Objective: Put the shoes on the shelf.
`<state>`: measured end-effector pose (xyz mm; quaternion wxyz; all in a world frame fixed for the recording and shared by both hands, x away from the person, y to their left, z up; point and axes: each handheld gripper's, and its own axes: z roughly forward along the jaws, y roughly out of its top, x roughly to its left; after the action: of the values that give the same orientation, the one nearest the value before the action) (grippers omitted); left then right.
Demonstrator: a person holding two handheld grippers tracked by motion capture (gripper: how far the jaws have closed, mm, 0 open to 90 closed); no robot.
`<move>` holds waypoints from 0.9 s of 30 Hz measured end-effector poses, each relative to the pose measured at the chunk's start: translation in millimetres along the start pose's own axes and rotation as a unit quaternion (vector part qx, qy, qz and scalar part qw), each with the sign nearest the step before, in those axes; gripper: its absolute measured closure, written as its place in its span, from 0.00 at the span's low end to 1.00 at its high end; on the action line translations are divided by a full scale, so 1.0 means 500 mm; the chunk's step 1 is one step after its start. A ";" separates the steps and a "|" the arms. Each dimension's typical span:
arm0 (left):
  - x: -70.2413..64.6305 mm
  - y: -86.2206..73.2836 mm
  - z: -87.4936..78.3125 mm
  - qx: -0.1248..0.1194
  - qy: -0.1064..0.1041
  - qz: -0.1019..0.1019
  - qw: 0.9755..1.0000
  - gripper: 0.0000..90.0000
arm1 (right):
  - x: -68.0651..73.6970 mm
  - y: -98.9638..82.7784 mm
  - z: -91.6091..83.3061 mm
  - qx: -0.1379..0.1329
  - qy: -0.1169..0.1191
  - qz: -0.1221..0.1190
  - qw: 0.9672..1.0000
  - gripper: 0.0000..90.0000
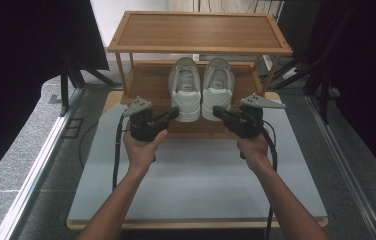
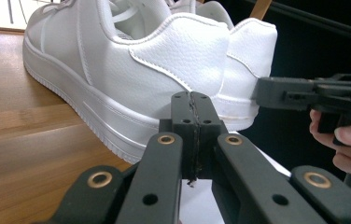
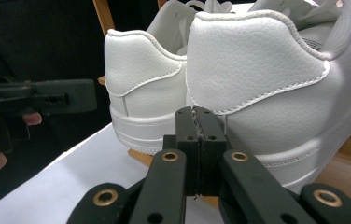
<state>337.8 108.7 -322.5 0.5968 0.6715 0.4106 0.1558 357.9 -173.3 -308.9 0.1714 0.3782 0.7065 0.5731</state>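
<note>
Two white sneakers stand side by side on the lower shelf (image 1: 151,82) of a wooden rack, heels toward me: the left sneaker (image 1: 185,87) and the right sneaker (image 1: 218,86). My left gripper (image 1: 175,112) points at the left sneaker's heel (image 2: 164,70), jaws pressed together with nothing between them. My right gripper (image 1: 216,111) points at the right sneaker's heel (image 3: 257,74), jaws likewise together and empty. In the left gripper view my left gripper (image 2: 193,100) has the other gripper (image 2: 313,93) to its right. In the right gripper view my right gripper (image 3: 197,114) has the other gripper (image 3: 38,98) to its left.
The wooden rack has a bare top shelf (image 1: 198,31) above the sneakers. It stands at the far edge of a white table (image 1: 196,180). Dark curtains and black stand legs (image 1: 296,65) flank the rack; grey floor lies on both sides.
</note>
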 end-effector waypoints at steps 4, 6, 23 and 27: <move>0.001 -0.003 0.002 0.010 0.001 0.004 1.000 1.00 | 0.004 0.001 0.000 -0.002 -0.007 -0.009 1.000 0.99; 0.000 -0.006 0.007 0.014 0.002 0.006 1.000 1.00 | 0.002 0.001 0.002 -0.002 -0.003 -0.005 1.000 0.99; 0.009 -0.003 0.032 0.021 0.008 0.012 1.000 1.00 | -0.001 -0.002 0.009 0.005 0.012 0.023 1.000 0.99; 0.011 0.001 0.040 0.018 0.008 0.006 1.000 1.00 | -0.002 -0.002 0.009 0.007 0.014 0.024 1.000 0.99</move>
<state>355.5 99.5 -328.4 0.5804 0.6834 0.4141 0.1568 361.1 -170.9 -311.4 0.1450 0.3882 0.7037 0.5771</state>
